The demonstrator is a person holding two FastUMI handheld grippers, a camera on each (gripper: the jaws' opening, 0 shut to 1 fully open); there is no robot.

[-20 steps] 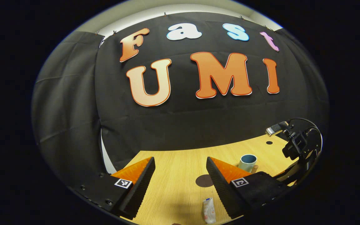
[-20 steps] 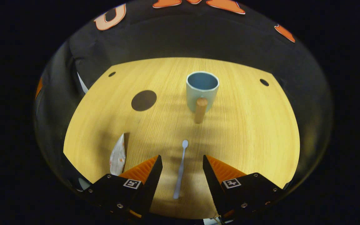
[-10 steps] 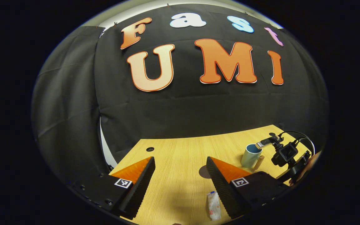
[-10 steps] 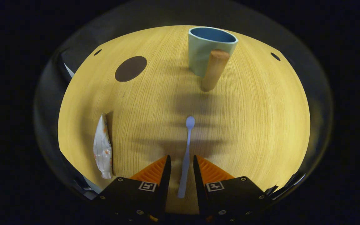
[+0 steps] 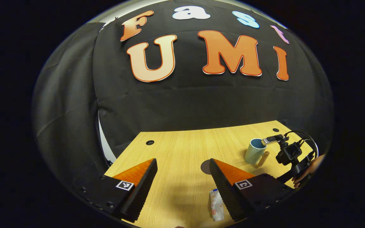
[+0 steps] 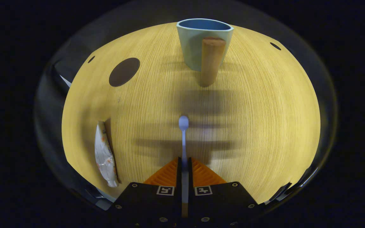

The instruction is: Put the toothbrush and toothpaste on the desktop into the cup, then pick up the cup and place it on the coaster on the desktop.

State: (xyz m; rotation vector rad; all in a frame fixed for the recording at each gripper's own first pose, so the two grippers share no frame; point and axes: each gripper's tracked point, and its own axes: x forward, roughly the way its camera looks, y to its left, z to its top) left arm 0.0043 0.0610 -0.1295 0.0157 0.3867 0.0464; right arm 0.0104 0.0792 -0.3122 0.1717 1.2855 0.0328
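My right tool (image 6: 184, 164) is pinching the toothbrush (image 6: 183, 133) on the worktop (image 6: 258, 120) before the cup (image 6: 198, 44), while my left tool (image 5: 182, 177) hangs spread near the toothpaste (image 5: 216, 205).

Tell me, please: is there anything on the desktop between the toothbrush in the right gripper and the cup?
Nothing visible blocks it. The right gripper is shut on the toothbrush, whose head points toward the cup. Only bare desktop lies between them. The toothpaste and coaster lie off to the left.
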